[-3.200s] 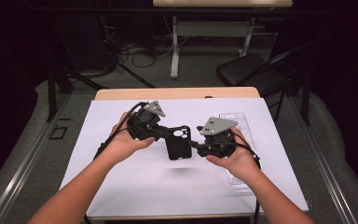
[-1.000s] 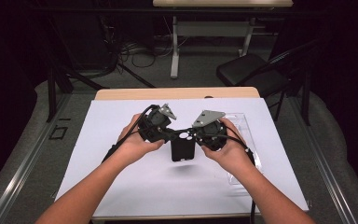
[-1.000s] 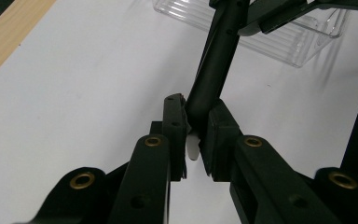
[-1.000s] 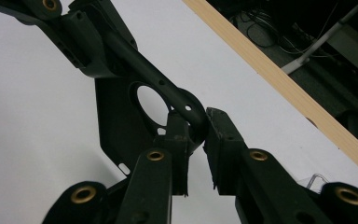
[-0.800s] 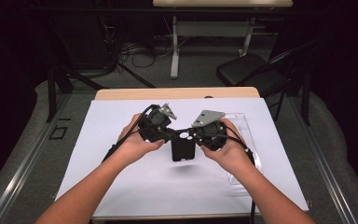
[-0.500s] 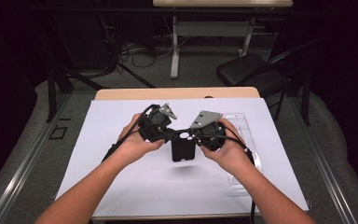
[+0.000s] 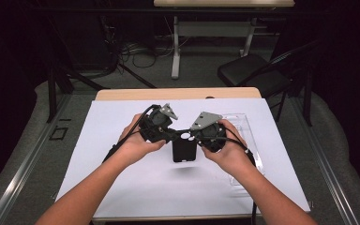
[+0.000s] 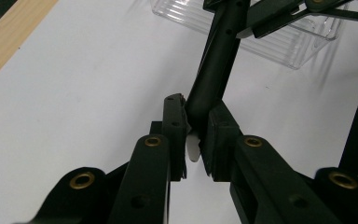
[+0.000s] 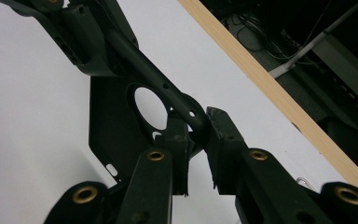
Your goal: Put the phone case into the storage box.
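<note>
White covering spreads over the table (image 7: 122, 187), with a strip of bare wood at its far edge and a dark room of cables, desk legs and a folding chair (image 7: 253, 75) beyond.

Above the middle of the sheet the left gripper (image 8: 196, 135) is clenched on the near corner of a black phone case (image 8: 219, 60); in the left gripper view its two pads press on the case's edge from either side, and the case runs away from them as a thin dark bar with small holes along it. The right gripper (image 9: 196, 130) is clamped on the opposite top corner; in the right gripper view its pads pinch the rim just beside the round camera cut-out, and the flat back of the case (image 9: 112, 121) drops away below the rim.

From the high view the two grippers, left (image 7: 171, 133) and right (image 7: 198, 136), face each other closely with the case (image 7: 184, 149) hanging between them, held by its upper edge, its long side pointing toward the person. A faint shadow lies on the sheet under it, so it seems lifted clear of the surface, though the angle makes that hard to confirm.

Outward to the right, a clear plastic tray (image 7: 246, 126) lies on the sheet behind and beside the right hand (image 7: 229, 152). The left hand (image 7: 136, 143) wraps its gripper's body, a black cable trailing back along the forearm.
</note>
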Available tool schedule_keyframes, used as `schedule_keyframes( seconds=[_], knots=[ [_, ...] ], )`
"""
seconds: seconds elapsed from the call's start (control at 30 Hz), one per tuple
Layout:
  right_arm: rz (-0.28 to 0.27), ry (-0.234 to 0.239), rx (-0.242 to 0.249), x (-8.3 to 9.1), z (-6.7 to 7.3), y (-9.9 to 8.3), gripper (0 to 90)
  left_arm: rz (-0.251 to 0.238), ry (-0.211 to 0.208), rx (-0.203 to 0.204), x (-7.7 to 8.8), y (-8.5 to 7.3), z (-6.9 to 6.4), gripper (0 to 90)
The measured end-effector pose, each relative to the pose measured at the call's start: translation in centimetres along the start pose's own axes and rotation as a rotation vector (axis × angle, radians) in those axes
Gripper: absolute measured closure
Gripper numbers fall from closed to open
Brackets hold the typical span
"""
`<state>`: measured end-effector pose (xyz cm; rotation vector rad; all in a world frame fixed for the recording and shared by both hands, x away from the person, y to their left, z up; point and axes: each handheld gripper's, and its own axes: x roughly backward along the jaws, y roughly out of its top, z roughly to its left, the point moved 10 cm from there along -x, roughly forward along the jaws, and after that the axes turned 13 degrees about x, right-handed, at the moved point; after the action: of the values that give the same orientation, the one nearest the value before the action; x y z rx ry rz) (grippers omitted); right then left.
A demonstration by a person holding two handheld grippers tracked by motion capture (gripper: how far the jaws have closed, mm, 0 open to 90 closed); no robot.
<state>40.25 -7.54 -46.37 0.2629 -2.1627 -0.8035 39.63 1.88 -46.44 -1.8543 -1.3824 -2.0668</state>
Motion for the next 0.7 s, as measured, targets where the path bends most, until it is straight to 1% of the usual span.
schedule_keyframes(
  seconds=[0.13, 0.27, 0.7],
  knots=[
    [0.001, -0.015, 0.021, -0.01, -0.05, 0.03, 80.5, 0.0, 0.0, 0.005, -0.03, -0.01, 0.02, 80.9],
    [-0.001, -0.019, 0.031, -0.05, -0.03, 0.04, 80.6, 0.001, 0.002, 0.003, -0.02, -0.02, 0.06, 80.9],
    [-0.004, -0.022, 0.034, -0.06, -0.06, -0.01, 80.9, -0.001, 0.002, 0.009, -0.15, -0.01, 0.11, 80.7]
  ],
)
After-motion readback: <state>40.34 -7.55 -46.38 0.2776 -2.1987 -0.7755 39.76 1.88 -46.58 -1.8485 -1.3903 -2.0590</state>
